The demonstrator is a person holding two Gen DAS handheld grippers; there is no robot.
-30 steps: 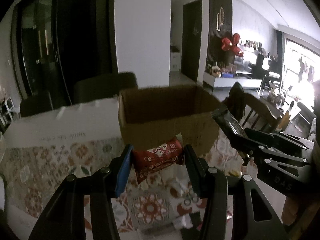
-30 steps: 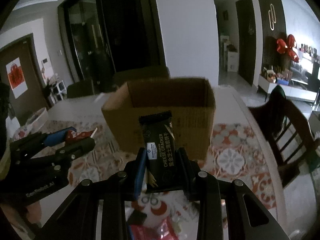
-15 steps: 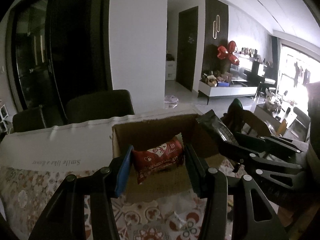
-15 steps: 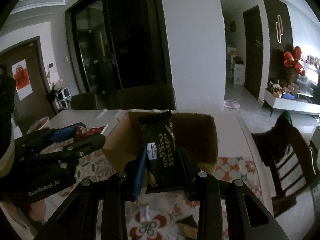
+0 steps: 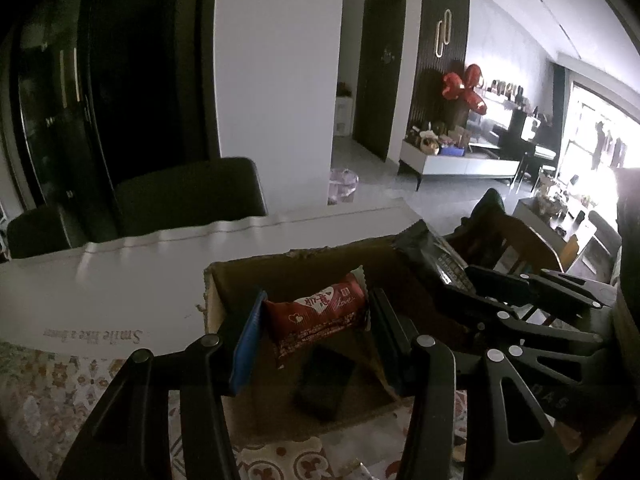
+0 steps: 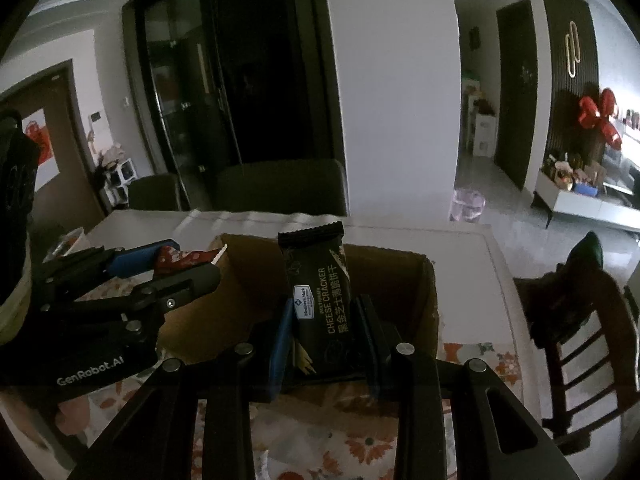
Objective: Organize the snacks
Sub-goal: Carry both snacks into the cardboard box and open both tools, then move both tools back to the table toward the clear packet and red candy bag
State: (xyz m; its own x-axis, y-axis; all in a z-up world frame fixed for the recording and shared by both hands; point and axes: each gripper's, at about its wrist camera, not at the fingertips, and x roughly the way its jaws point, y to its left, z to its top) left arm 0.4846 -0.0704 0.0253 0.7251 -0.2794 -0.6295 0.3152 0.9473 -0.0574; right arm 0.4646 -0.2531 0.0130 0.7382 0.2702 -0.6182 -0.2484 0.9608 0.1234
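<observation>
The left tool (image 5: pixel 314 320) is clenched on a red snack packet (image 5: pixel 318 314), gripped across its length so the wrapper spans from pad to pad, crimped ends against the fingers. The right tool (image 6: pixel 322 330) is clenched on a black cheese cracker packet (image 6: pixel 320 304), held upright by its lower half, with the top seal standing free above the fingers.

Both packets hang over the open cardboard box (image 5: pixel 304 256), which sits on the counter (image 5: pixel 120 280) on a patterned cloth (image 5: pixel 48 380). In the left wrist view a dark packet (image 5: pixel 324 384) already lies on the box floor, directly below the red one. Chairs stand behind the counter and one more at its right side.

The step in hand looks like dropping both snacks into the box. Risks, as I judge them: the two tools sit close together over a fairly narrow opening, so opening both at once could knock one against the other or against the box wall. The cracker packet is tall and held low, so it may tip as it falls and catch on the far rim or lean out instead of lying flat. The red packet hangs near the left wall; if let go there it could clip the torn edge. The box is light and may slide if bumped.
</observation>
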